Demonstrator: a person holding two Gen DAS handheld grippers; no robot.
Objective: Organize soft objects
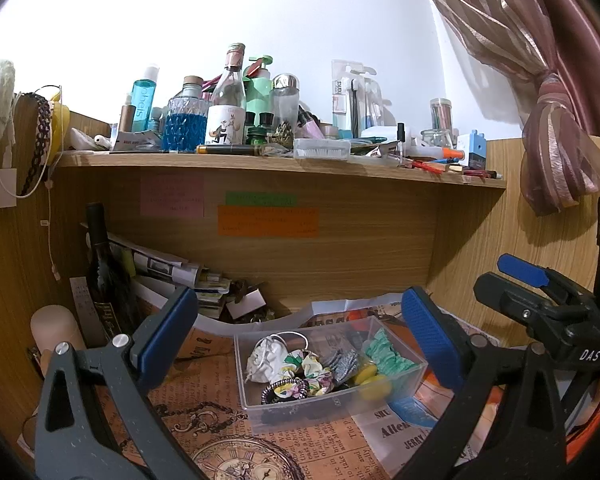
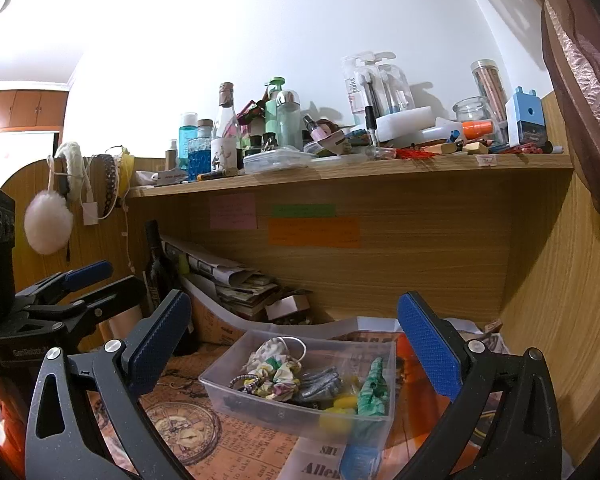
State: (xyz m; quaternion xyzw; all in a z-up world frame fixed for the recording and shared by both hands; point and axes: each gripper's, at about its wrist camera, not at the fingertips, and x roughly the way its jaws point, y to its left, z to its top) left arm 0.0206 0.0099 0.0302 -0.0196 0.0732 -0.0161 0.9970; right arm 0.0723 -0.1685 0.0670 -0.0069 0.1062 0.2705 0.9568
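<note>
A clear plastic box [image 1: 300, 408] sits on the papered desk and shows in the right wrist view too [image 2: 268, 412]. It holds several soft hair ties: a white scrunchie [image 1: 266, 358], a floral scrunchie [image 1: 314, 372], a grey one [image 1: 346, 362], a green one [image 1: 386, 354] and yellow pieces [image 1: 374, 380]. My left gripper [image 1: 300, 344] is open and empty, its blue pads to either side of the box, held above it. My right gripper [image 2: 296, 344] is open and empty, also above the box. Each gripper shows in the other's view, the right one [image 1: 540, 292] and the left one [image 2: 60, 292].
A wooden shelf [image 1: 260, 160] above the desk is crowded with bottles, jars and pens. A dark bottle [image 1: 100, 264] and stacked papers [image 1: 180, 276] stand at the back left. Sticky notes [image 1: 268, 220] are on the back panel. A curtain [image 1: 560, 140] hangs at right. Headbands and a white pom-pom [image 2: 48, 220] hang at left.
</note>
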